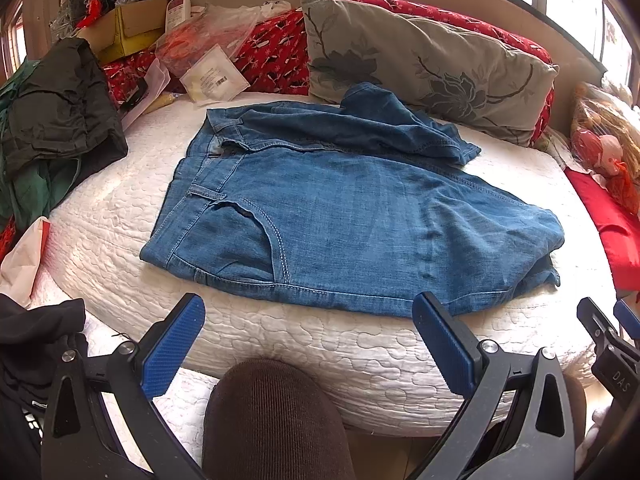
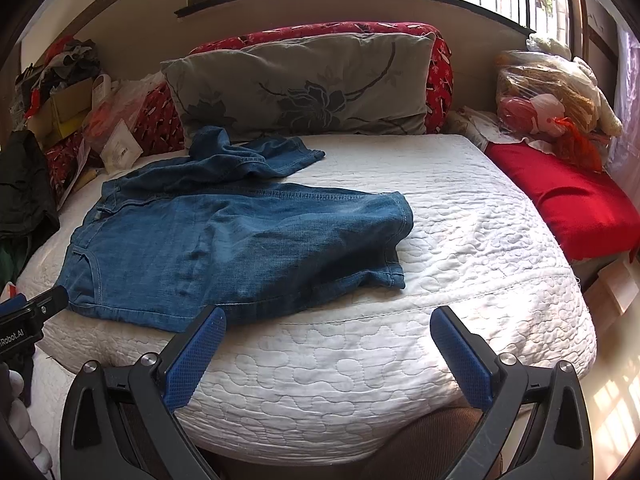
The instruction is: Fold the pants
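A: Since both claws hang short of the mattress edge, what is the status of each?

B: Left claw (image 1: 308,344) spread wide, nothing between the pads, aimed down at the near hem side of the pants (image 1: 320,216). Right claw (image 2: 328,356) equally wide and empty, over bare quilt to the right of the denim. Neither touches fabric.

A: Location of the pants?

B: On the white quilted mattress (image 2: 460,240), toward its left half. Waistband at left, near leg doubled back on itself so a fold edge sits at right. Far leg bunched, running up against the grey flowered pillow (image 2: 304,84).

A: Why that layout?

B: My reading: the near leg looks partly folded, the far leg not yet squared. Wide claws beside the near edge suit a two-point pinch along that edge, one toward the waist, one toward the fold.

A: Surroundings, obstructions?

B: Dark garment heap (image 1: 60,112) left of the waistband, near but apart. Cardboard box (image 1: 128,28) and plastic bags behind it. Red cloth (image 2: 568,204) right of the mattress, a bagged bundle (image 2: 540,100) beyond. Person's knee in brown trousers (image 1: 272,416) directly under the left claw. Pillow crowds the far leg; judged the main hindrance if that leg is flattened. Right half of the mattress is free.
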A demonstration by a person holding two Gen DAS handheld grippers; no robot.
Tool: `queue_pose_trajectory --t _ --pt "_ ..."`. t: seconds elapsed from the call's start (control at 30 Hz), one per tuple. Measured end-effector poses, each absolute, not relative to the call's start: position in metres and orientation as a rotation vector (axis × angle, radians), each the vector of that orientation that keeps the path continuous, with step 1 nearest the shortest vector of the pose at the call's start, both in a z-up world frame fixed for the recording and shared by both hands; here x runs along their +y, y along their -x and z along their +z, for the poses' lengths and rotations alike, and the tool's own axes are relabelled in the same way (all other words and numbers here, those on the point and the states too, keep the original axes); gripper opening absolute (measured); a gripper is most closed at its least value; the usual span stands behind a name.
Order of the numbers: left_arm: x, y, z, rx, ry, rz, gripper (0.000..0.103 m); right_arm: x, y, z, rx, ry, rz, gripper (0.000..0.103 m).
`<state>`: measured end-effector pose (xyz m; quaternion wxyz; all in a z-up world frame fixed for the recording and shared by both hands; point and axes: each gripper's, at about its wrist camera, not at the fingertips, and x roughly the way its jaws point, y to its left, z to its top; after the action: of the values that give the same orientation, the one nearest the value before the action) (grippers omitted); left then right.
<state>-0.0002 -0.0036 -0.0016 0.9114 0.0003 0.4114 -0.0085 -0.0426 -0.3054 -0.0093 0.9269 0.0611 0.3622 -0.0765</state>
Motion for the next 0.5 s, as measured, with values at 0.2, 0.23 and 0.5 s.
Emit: queue_pose_trajectory --t 0.2,0.23,0.5 --pt "-0.0027 0.0003 -0.0011 0.855 0.014 -0.025 0.103 -0.3059 0.0416 -0.0101 0.748 -0.128 -0.157 0.103" --pt "-0.0034 0.0006 -0.0022 0.848 0.012 -0.024 0.103 -0.3060 0.0416 -0.0102 0.748 -0.129 -0.157 0.103" --pt "-0.0052 0.0001 -0.0019 0.820 -0.045 0.009 0.103 -0.3064 0.0410 -0.0119 0.755 -0.129 -0.155 0.103"
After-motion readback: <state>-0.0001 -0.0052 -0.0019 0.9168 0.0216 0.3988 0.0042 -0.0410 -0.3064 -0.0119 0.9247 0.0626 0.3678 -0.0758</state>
